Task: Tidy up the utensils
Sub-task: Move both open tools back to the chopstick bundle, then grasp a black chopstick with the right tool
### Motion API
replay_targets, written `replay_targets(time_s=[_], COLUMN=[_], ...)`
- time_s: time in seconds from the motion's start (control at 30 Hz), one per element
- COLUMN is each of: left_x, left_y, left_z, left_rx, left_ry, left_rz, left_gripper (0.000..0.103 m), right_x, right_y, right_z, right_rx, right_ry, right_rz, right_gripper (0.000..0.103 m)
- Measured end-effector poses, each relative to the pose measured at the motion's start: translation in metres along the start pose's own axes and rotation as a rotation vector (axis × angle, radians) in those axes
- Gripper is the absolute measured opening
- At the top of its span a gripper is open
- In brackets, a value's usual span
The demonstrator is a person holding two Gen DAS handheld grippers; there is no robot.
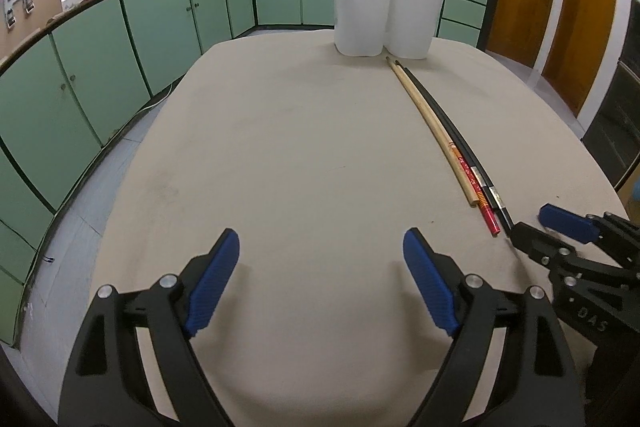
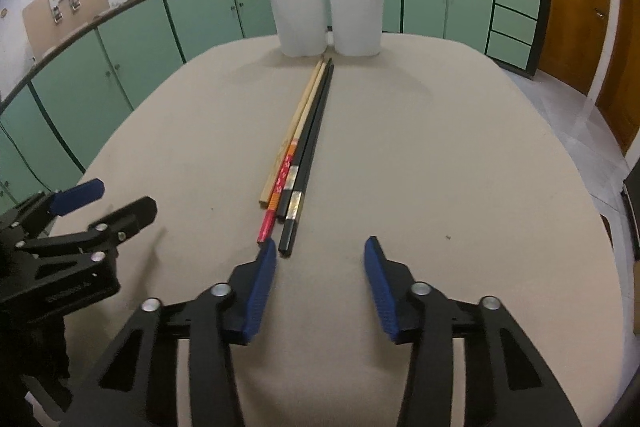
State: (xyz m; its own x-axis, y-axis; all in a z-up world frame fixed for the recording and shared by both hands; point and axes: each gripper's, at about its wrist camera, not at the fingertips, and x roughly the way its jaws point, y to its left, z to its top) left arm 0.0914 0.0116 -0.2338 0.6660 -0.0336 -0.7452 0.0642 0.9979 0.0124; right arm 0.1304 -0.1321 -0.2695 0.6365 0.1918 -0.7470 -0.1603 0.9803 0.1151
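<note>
Chopsticks (image 2: 304, 143) flat on table (image 2: 440, 155), untouched.

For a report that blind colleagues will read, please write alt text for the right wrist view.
The open right gripper hovers low over a beige table, just short of four chopsticks lying side by side: one plain wooden, one red-handled, two black. Behind them stand two white cups, each holding one chopstick, and the open left gripper shows at the left edge.

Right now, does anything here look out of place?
Yes: four chopsticks lie loose on the table instead of standing in the white cups like the two already there. Nothing looks spilled or broken.
</note>
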Motion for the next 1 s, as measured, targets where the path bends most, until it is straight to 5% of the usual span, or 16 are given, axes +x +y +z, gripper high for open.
replay_targets(time_s=[0.27,0.43,1.0], left_x=[0.002,0.003,0.015], left_y=[-0.004,-0.006,-0.045], left_z=[-0.001,0.000,0.006], left_rx=[0.007,0.008,0.056], left_ry=[0.007,0.010,0.043], left_rz=[-0.002,-0.006,-0.070], left_gripper=[0.083,0.083,0.083], right_x=[0.006,0.006,-0.004], right_y=[0.009,0.010,-0.033], right_z=[0.006,0.007,0.005], right_rx=[-0.024,-0.035,0.052], right_ry=[0.004,0.002,-0.015], right_rz=[-0.010,-0.008,-0.033], right_gripper=[0.030,0.007,0.006])
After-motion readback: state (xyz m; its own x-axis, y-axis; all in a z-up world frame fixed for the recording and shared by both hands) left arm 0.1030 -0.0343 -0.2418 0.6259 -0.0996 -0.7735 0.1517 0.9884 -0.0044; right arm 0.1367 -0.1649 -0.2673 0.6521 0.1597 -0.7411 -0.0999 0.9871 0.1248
